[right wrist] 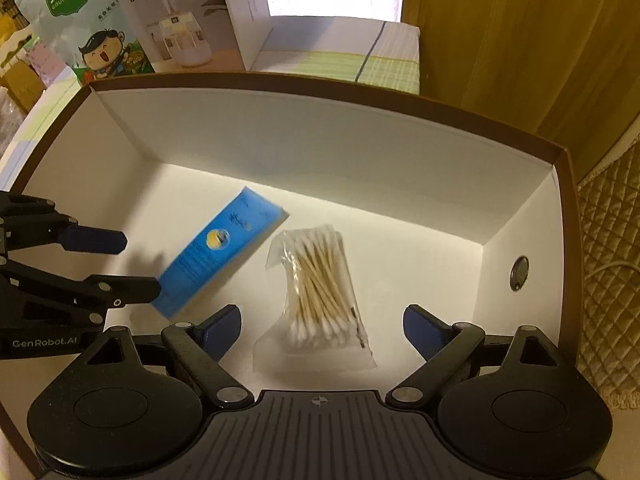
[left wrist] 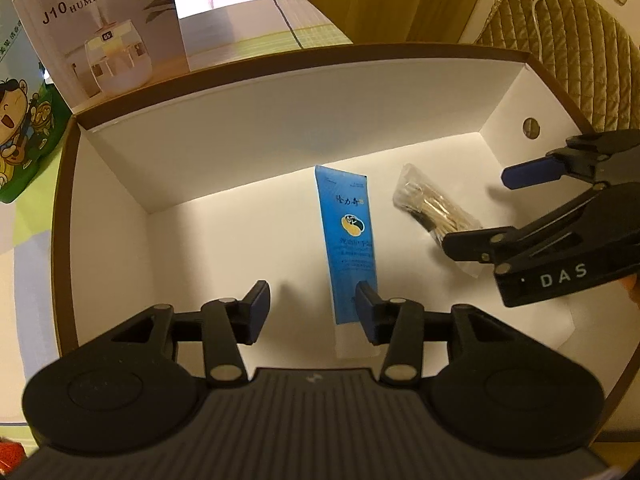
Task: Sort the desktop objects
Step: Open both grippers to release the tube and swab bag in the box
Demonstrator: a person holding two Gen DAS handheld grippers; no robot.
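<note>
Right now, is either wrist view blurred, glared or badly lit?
Left wrist view: sharp; a bright band of light on the box floor behind the blue tube; fisheye bends the rim. Right wrist view: the tube is smeared by motion blur, the swab bag is crisp; warm dim surroundings in both.

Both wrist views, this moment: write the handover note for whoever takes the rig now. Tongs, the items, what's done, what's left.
Left tongs: open, nothing between the pads; the blue tube lies on the box floor, its lower end beside the right-hand pad.
Right tongs: wide open, hovering over the bag of cotton swabs, not gripping it.
White box: holds the tube and the swab bag, side by side, apart.
Done: both items are in the box.
Left: lift both tongs clear. The humidifier box and the fruit snack bag stand behind the box; whether they need sorting I cannot tell.
</note>
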